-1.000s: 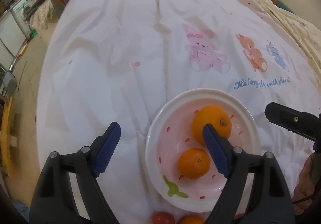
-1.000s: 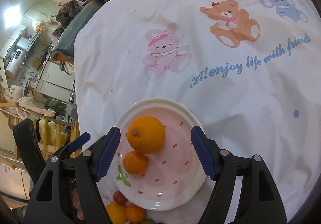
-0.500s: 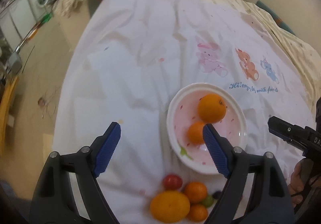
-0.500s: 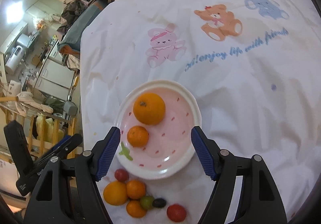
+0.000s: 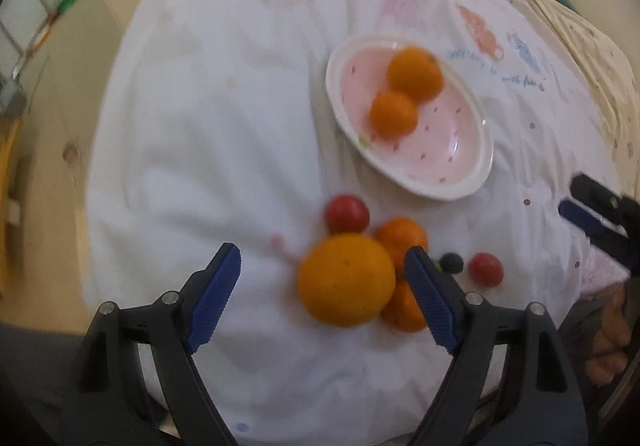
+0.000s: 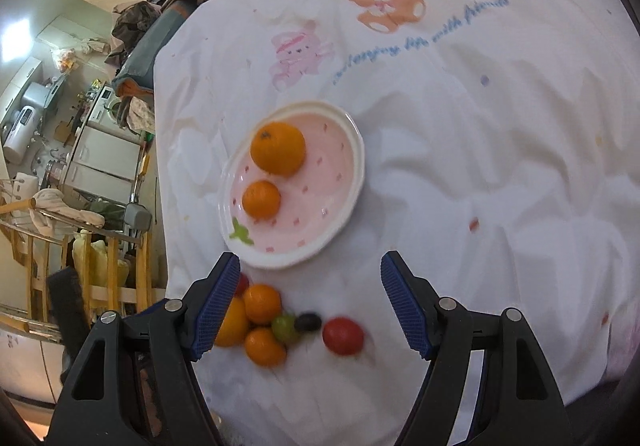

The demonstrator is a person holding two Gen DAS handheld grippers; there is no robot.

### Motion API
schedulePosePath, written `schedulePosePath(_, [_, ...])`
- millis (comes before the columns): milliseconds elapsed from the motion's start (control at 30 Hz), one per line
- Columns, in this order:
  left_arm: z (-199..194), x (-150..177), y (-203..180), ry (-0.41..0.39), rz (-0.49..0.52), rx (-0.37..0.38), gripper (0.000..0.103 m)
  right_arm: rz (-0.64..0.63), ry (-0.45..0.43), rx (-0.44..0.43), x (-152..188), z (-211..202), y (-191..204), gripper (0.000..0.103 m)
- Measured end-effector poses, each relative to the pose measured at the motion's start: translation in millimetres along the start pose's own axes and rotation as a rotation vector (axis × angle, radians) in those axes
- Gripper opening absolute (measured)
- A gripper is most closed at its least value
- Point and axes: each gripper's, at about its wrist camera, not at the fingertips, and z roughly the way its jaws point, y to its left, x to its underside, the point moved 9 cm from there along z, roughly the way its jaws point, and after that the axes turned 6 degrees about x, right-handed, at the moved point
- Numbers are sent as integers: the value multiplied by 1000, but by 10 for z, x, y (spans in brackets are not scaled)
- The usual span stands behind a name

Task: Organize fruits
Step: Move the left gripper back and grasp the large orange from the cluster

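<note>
- Fruits: two round oranges sit on the pink oval ceramic plate (image 6: 352, 150); a loose pile lies on the white cloth (image 6: 500, 174) just beside it.
- Left gripper (image 5: 322, 300) is spread wide, empty, before the large round orange (image 5: 346, 280).
- Right gripper (image 6: 310, 304) gapes too, holding nothing.
- Likely next: close around that orange, carry it plateward.

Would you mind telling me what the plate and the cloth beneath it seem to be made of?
Plate: probably glazed ceramic, possibly melamine; its pink face is glossy with a bright highlight and a smooth white rim. Cloth: thin woven fabric, matte, creased into soft folds, with printed cartoon animals.
</note>
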Motion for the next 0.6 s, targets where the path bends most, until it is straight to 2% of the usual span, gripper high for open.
schedulePosePath(200, [287,156,-45,69,-44,13,80,33,24,56,225,54,-160,76])
schedulePosePath(367, [430,221,-90,101,-78,27,80,11,20,103,233,80,-238,76])
schedulePosePath(467, [444,215,-75,96,-82,27,80,28,26,101,242,87,-275,76])
schedulePosePath(600, [445,226,-44,98,-97,48,64,31,20,103,221,98,-253,76])
